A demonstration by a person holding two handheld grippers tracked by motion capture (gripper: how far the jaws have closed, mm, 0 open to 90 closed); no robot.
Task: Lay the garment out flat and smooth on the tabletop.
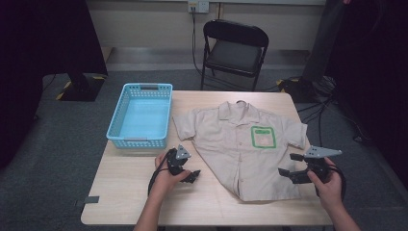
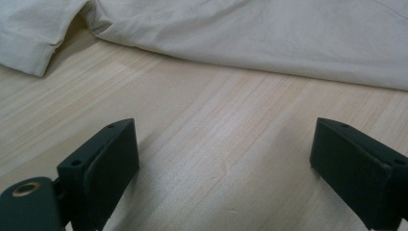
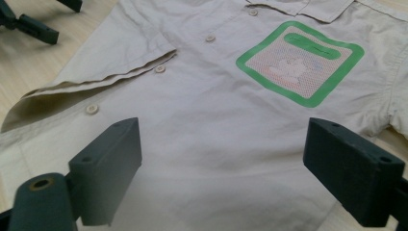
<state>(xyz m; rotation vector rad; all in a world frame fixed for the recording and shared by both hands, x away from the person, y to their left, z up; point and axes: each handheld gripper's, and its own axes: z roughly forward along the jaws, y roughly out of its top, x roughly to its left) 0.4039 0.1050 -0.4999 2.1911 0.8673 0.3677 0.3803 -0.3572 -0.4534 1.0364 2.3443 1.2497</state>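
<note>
Currently, my readout:
Shirt (image 1: 245, 147): flat on surface (image 1: 144, 192), basket (image 1: 142, 115) at its 9 o'clock.
Left hand-held gripper (image 1: 192, 176): spread, empty.
Right hand-held gripper (image 1: 291, 174): spread, empty.
Risk: I'd guess a shallow pinch slips, bunching the hem.

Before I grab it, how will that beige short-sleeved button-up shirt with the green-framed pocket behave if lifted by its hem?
The beige short-sleeved shirt will probably go floppy: its thin cloth already wrinkles and its front flap lies folded up. It looks light, so it should drag across the wooden table when pushed, bunching rather than sliding whole. A single pinch would likely let the rest hang and sag.
</note>
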